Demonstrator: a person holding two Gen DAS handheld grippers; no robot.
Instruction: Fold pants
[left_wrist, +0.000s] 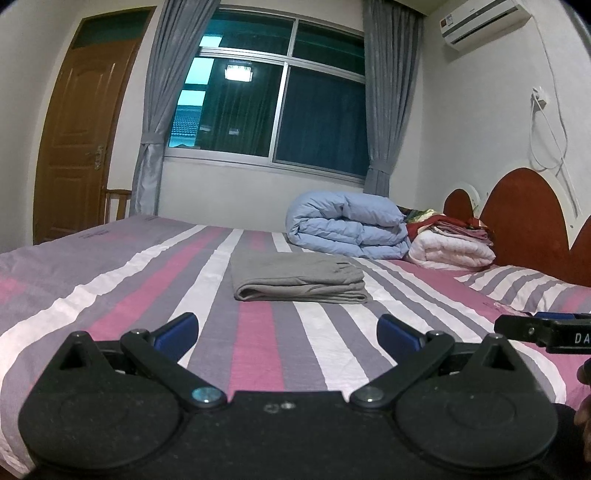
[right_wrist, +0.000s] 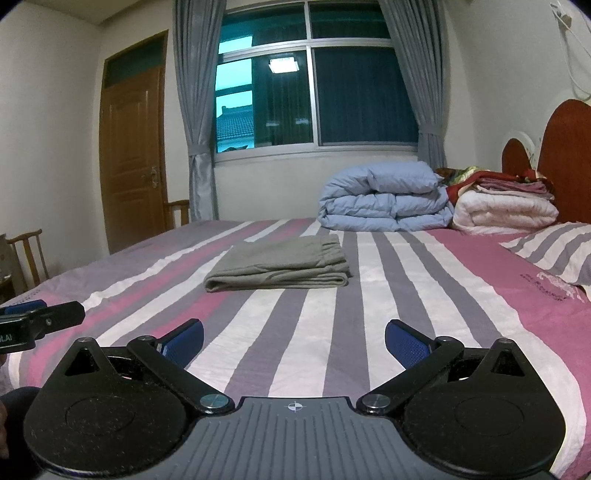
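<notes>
The folding was judged to be complete, or very nearly so. The gray pants (left_wrist: 299, 282) were seen lying as a compact, layered rectangle on the striped bed (left_wrist: 110, 295), about midway across it and well short of the headboard end. No leg or waistband was left trailing loose; at most a light smoothing of the stack could be judged to remain.

The bundle was made up of several stacked layers. A rounded fold ran along the edge facing the cameras, and the gathered waistband, slightly puckered, lay at the end toward the headboard (left_wrist: 524, 218). The top surface looked fairly flat, with only soft creases.

The left claw (left_wrist: 287, 330) was spread wide, with nothing between its blue pads, and was held over the bed's near edge, well apart from the pants. The right claw (right_wrist: 294, 338) was likewise spread wide and empty, over the same near edge.

A folded blue quilt (left_wrist: 347, 225) and other bedding were stacked by the headboard, apart from the pants.
</notes>
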